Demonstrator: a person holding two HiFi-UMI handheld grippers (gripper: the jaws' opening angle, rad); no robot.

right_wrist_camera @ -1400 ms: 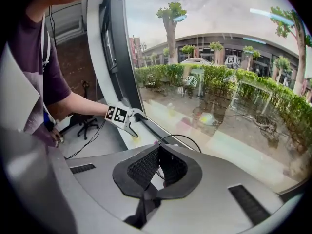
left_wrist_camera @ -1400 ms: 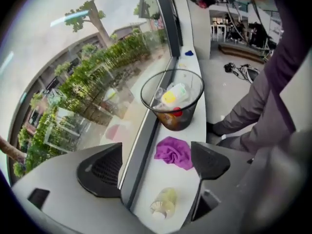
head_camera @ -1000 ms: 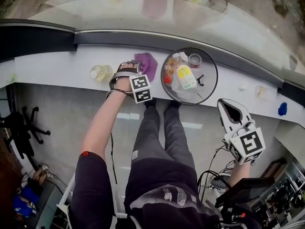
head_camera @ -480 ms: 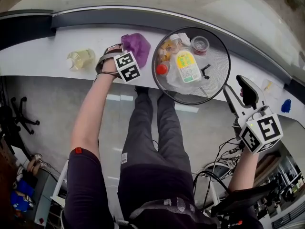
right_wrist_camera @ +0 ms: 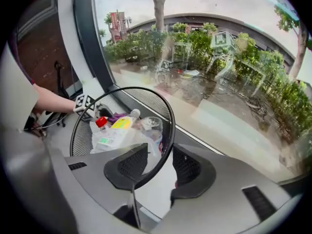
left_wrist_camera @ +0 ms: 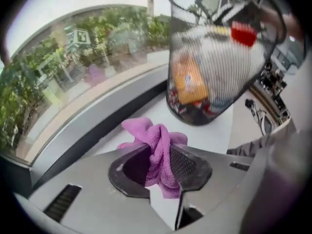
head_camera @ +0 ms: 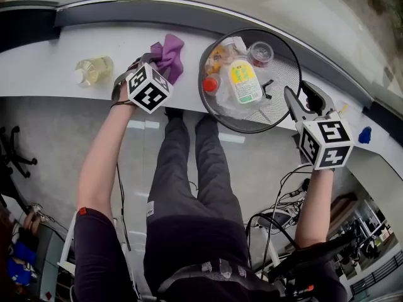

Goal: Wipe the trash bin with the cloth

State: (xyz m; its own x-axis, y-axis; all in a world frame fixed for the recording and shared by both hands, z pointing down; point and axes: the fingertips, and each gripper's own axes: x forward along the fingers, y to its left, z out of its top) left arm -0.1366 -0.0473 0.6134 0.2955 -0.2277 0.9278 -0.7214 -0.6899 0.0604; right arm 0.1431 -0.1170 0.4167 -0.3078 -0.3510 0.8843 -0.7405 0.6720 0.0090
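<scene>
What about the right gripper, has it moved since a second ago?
Yes. The right gripper moved from well clear of the trash bin right up to it; its jaws have just been opening and straddle the bin's rim.

- The trash bin (head_camera: 286,74) is a round, black wire-mesh basket. It stands upright on the white counter (head_camera: 75,49), at the counter's near edge, with its open top facing up.
- Litter fills the trash bin, including a clear bottle (head_camera: 242,83) with a yellow label that lies on its side.
- The trash bin's rim runs between the fingers of the right gripper (right_wrist_camera: 158,167). Its jaws have just been opening and stand clear of the rim on both sides.
- The cloth (head_camera: 169,56) is purple, soft and crumpled. It sits just left of the trash bin and apart from it.
- The left gripper (left_wrist_camera: 161,167) has the cloth pinched between its fingers. Its jaws have just been closing on the cloth, and folds bulge out above and below them.
</scene>
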